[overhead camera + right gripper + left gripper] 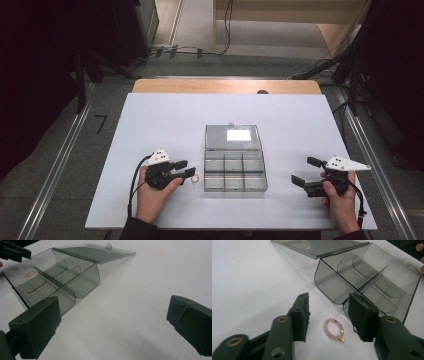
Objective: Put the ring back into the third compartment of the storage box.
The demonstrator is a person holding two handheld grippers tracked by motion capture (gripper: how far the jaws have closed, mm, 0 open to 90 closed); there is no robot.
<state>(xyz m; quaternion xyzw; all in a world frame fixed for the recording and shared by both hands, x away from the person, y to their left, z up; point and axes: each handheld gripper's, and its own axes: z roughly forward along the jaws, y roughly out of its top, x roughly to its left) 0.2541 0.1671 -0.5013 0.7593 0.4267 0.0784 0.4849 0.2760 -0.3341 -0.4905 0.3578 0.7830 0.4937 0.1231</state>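
A small ring of pink and gold beads (334, 329) lies on the white table, seen from above as a tiny loop (195, 177) just left of the box. My left gripper (188, 169) is open, its jaws standing either side of the ring (329, 317) without touching it. A clear grey plastic box (235, 170) with several compartments sits in the middle, its lid (233, 136) folded flat behind it. My right gripper (305, 171) is open to the right of the box, with bare table between its jaws (112, 322).
The white table top (150, 120) extends wide around the box. A wooden strip (225, 86) runs along its far edge. Dark stands and cables (190, 50) crowd the floor beyond.
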